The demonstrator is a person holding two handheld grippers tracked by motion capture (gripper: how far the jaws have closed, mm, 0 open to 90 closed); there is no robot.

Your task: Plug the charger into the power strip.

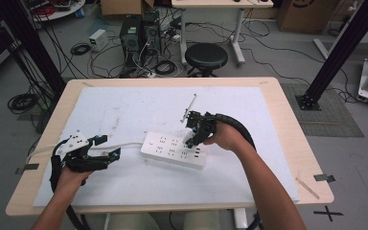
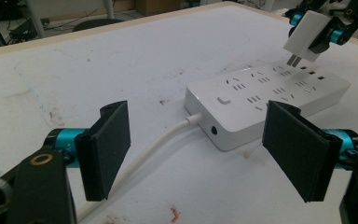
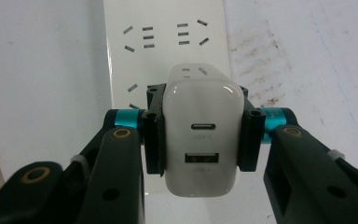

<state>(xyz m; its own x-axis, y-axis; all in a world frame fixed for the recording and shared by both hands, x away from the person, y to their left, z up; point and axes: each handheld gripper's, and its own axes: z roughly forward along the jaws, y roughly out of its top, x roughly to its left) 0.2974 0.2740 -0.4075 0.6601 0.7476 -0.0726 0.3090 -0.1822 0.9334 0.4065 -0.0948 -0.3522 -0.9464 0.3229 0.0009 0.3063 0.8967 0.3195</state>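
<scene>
A white sheet [image 1: 124,110] covers the wooden table [image 1: 287,124], and on it lies a white power strip [image 1: 172,150], its long axis running across the table from left to right, with its cord [image 2: 158,144] leaving the left end. The right gripper [image 1: 191,139] is clamped on a white charger [image 3: 200,135], pads pressing its two narrow sides, USB ports facing the gripper's camera. The charger hangs just above the strip's right end, prongs [image 2: 292,60] pointing down at the sockets there and not yet in. From the prongs the target slots lie straight below, so the coming move looks like a short push down, provided the prongs match the slot line. The left gripper [image 1: 106,146] rests off the strip's left end, jaws apart and empty, near the cord, well placed to steady the strip.
</scene>
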